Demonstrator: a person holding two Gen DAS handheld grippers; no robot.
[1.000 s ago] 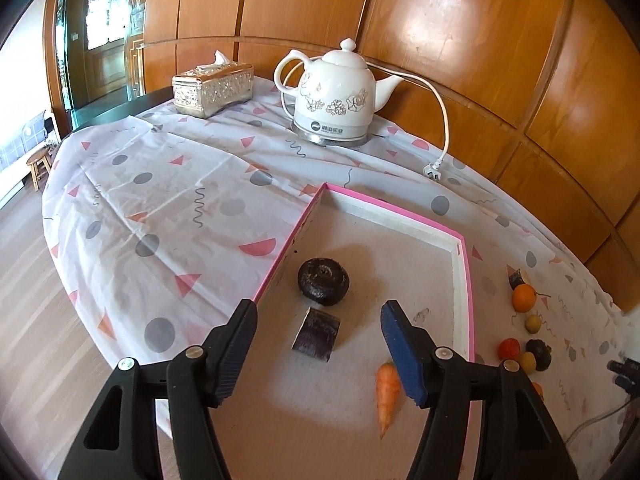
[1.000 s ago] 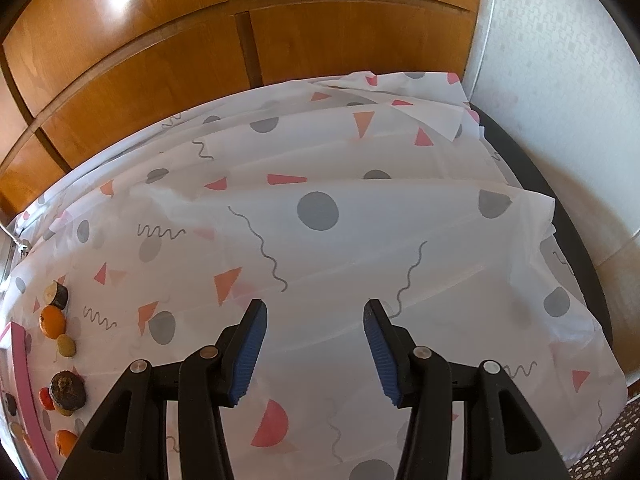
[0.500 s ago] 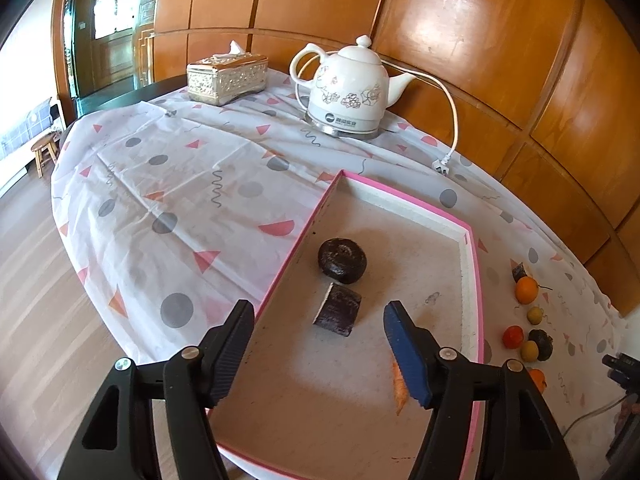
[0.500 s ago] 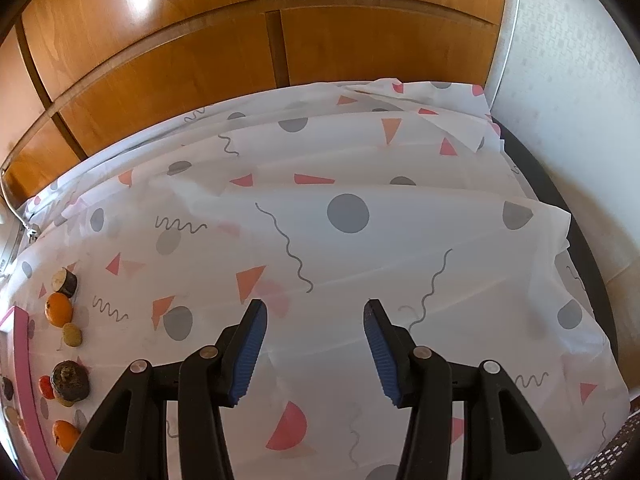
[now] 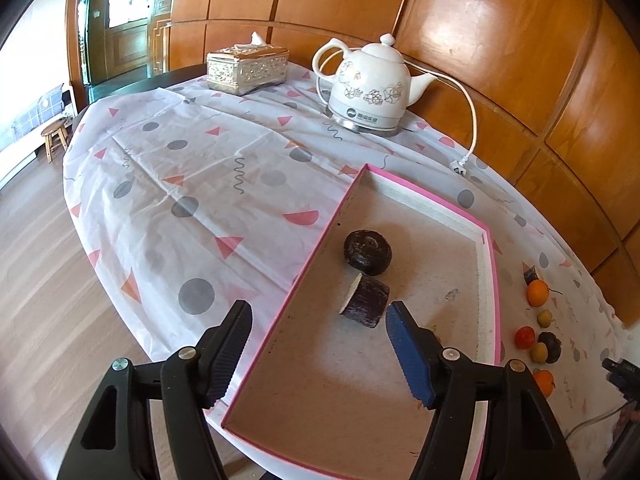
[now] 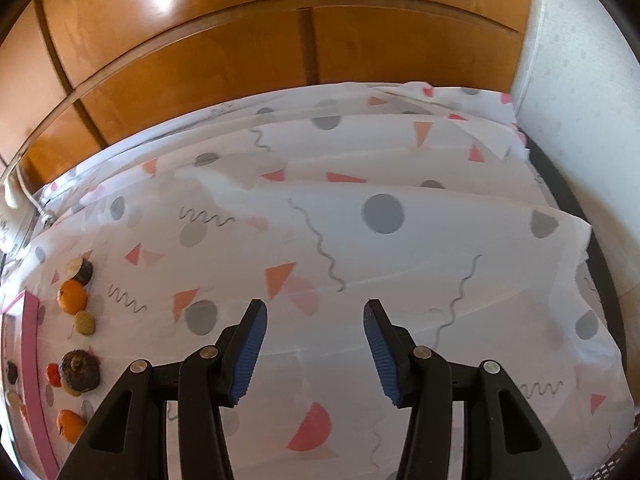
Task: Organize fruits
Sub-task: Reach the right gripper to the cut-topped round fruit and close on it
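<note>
Spread wide and gripping nothing: blue ribbed fingers (image 5: 408,354) of left gripper (image 5: 318,346), hovering over near end of shallow pink-rimmed rectangular tray (image 5: 486,276); inside tray, round dark brown-purple fruit (image 5: 367,251) toward far left side, cut dark purple cylinder piece with pale face (image 5: 365,299) just near of it, almost touching; on patterned white tablecloth (image 5: 200,192) right of tray, loose row of small fruits: orange round fruit (image 5: 537,293), small yellowish fruit (image 5: 544,318), red fruit (image 5: 524,337), dark round fruit (image 5: 550,346), another orange fruit (image 5: 544,382); farther off, white ceramic kettle with floral print (image 5: 370,88) and silver embossed tissue box (image 5: 248,66). Likewise parted and empty: right gripper (image 6: 314,346), above bare cloth, well right of same fruit row at left edge.
</note>
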